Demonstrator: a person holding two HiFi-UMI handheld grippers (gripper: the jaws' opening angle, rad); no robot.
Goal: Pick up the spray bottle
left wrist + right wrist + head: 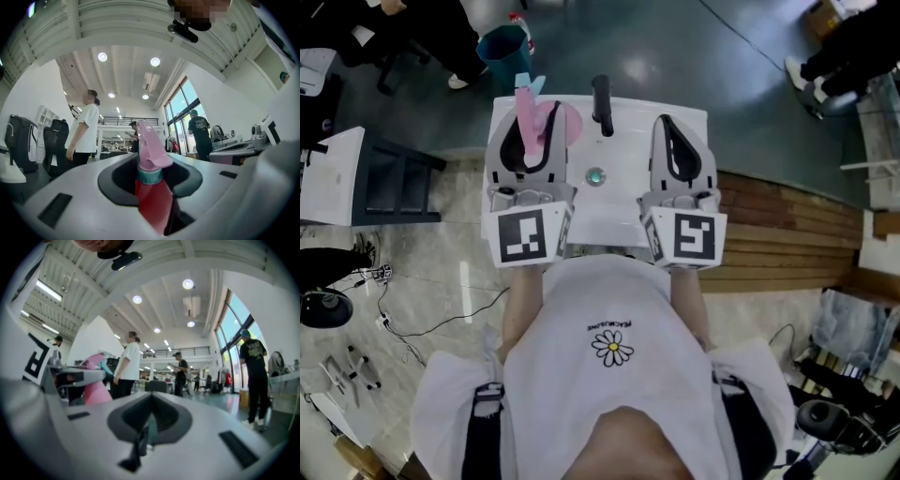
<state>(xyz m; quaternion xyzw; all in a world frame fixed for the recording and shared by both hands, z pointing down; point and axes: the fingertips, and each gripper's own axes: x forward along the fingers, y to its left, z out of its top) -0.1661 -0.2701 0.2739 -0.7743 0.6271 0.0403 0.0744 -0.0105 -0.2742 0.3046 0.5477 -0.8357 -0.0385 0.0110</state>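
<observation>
The spray bottle [532, 114] has a pink head, a teal collar and a reddish body. It stands upright between the jaws of my left gripper [525, 150], which is shut on its neck, above the small white table [609, 211]. Seen from the left gripper view, the spray bottle [151, 145] fills the gap of the left gripper [151, 180]. My right gripper [675, 141] hovers beside it to the right, jaws together and empty. The right gripper view has the right gripper [149, 414] in front and the pink spray bottle [96, 387] at the left.
On the table lie a black handle-like object [602, 101] and a small round green knob [596, 175]. A blue bucket [504, 45] stands on the floor behind it. A white shelf unit [342, 178] is at the left, wooden boards [787, 230] at the right. People stand farther off [84, 133].
</observation>
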